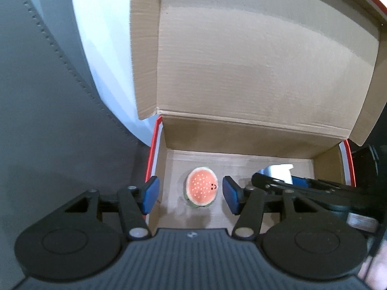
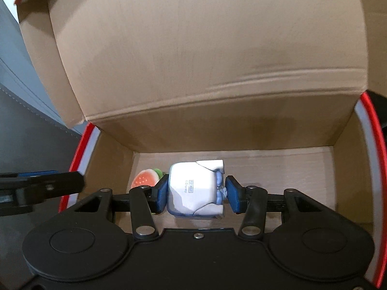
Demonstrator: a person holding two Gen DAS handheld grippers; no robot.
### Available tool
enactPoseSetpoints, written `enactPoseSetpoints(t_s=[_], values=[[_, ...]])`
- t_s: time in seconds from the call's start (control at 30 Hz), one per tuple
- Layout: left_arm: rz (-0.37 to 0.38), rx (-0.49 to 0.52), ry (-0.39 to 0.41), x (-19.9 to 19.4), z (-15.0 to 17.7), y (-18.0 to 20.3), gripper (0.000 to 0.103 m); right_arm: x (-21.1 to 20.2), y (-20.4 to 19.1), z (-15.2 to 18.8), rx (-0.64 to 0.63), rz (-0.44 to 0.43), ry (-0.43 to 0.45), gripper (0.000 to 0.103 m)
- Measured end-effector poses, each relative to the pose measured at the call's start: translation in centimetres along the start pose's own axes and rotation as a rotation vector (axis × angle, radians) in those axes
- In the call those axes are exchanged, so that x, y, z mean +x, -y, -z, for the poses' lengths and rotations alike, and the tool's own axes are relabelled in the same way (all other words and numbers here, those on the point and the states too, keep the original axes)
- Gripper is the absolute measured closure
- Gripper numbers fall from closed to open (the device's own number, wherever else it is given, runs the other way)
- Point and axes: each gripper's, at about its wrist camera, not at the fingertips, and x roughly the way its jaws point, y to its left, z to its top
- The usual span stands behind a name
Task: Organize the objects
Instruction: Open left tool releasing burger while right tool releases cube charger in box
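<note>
Left gripper [image 1: 191, 194]: jaws apart, pads clear of the burger toy [image 1: 201, 190] on both sides. The toy rests on the floor of the open cardboard box [image 2: 232, 130], near its left wall. Right gripper [image 2: 197, 194]: jaws clamped on a white-and-blue figurine [image 2: 193, 188], left pad flat against its base; contact at the right pad appears made but is partly hidden. The figurine is inside the box, just beside the burger toy.

Burger toy [image 2: 147, 177] half hidden behind left pad [image 2: 162, 193] and white figurine [image 2: 193, 188]; box lid [image 1: 266, 48] cut off at top edge; figurine's face unseen
</note>
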Motion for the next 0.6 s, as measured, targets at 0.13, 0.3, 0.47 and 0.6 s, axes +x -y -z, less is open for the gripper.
enactPoseSetpoints(t_s=[0.13,0.3,0.47,0.6], values=[[0.002,-0.021,0.002,-0.6,0.5,-0.4,0.046,0.9,0.0,0.0,0.002,0.013,-0.015,0.055],[0.006,-0.04,0.009,-1.3,1.0,-1.3,0.046,1.3,0.0,-0.2,-0.011,0.016,-0.026,0.055],[-0.006,-0.065,0.008,-1.8,1.4,-1.9,0.046,2.2,0.0,-0.2,-0.014,0.013,-0.037,0.055],[-0.014,-0.078,0.013,-2.4,1.5,-1.9,0.046,1.2,0.5,-0.2,-0.012,-0.018,-0.036,0.051]])
